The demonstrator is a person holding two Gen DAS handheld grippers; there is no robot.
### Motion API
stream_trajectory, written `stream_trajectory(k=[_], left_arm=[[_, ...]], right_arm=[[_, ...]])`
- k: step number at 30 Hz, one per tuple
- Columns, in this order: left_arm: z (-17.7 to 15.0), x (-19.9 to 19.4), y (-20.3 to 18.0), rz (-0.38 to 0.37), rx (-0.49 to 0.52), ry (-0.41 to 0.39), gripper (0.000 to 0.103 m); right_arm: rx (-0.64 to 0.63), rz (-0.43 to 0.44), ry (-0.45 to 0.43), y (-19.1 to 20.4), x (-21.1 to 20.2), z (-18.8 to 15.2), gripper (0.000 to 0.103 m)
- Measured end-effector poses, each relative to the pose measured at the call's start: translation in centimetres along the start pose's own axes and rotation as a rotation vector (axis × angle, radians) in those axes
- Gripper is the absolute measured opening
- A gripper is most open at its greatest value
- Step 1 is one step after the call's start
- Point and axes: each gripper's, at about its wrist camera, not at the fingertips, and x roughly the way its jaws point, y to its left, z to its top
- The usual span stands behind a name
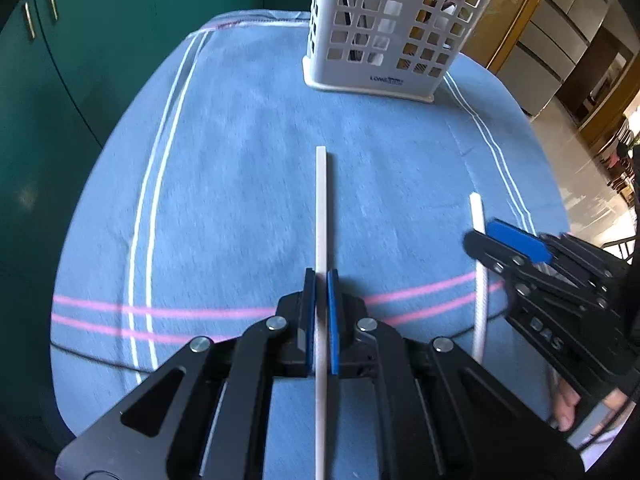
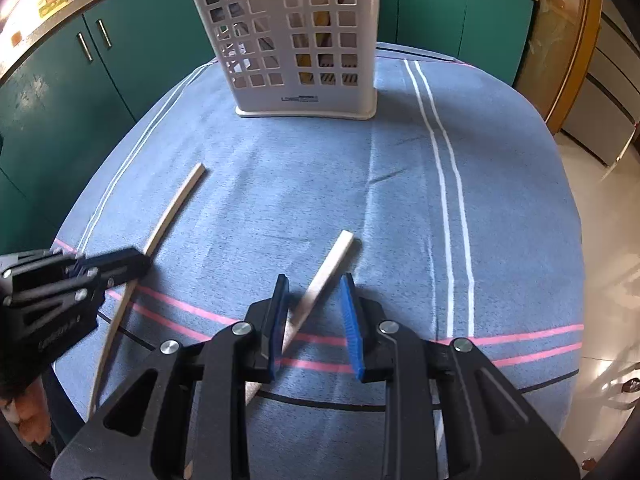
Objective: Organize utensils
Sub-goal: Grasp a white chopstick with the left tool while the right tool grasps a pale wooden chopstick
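Observation:
Two pale chopsticks lie on a blue striped cloth (image 1: 240,160). My left gripper (image 1: 321,274) is shut on the one chopstick (image 1: 322,200), which runs straight ahead between its blue pads. In the right wrist view this gripper (image 2: 140,259) holds the same chopstick (image 2: 180,200) at the left. My right gripper (image 2: 314,280) stands open around the second chopstick (image 2: 336,256), which lies slanted between the jaws, close to the left pad. From the left wrist view, the right gripper (image 1: 484,234) sits over that chopstick (image 1: 477,212).
A white perforated utensil basket (image 1: 400,40) (image 2: 296,40) stands upright at the far side of the cloth, with utensils inside. Green cabinets (image 2: 120,60) lie behind the table. The table edge drops to a tiled floor (image 2: 600,240) on the right.

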Motion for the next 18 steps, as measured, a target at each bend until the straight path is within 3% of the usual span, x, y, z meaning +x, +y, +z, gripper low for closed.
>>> stream_trajectory(k=[2, 4, 9, 12, 14, 18], left_arm=[[-0.4, -0.1, -0.4, -0.013, 0.009, 0.010, 0.006], [-0.6, -0.2, -0.7, -0.005, 0.025, 0.009, 0.006], [-0.1, -0.2, -0.2, 0.017, 0.013, -0.003, 0.007], [0.8, -0.1, -0.1, 0.042, 0.024, -0.024, 0.020], [1.6, 0.1, -0.2, 0.053, 0.034, -0.034, 0.024], [3.0, 1.0, -0.6, 0.090, 0.084, -0.038, 0.025]], right_arm=[[-0.026, 0.001, -0.001, 0.7, 0.1, 0.2, 0.027], [-0.076, 0.013, 0.001, 1.6, 0.3, 0.2, 0.016], [-0.189, 0.028, 0.004, 3.6, 0.0, -0.3, 0.016], [-0.161, 0.023, 0.008, 3.0, 0.0, 0.0, 0.016], [-0.131, 0.012, 0.013, 2.4, -0.1, 0.2, 0.024], [-0.074, 0.013, 0.030, 1.8, 0.1, 0.5, 0.026]])
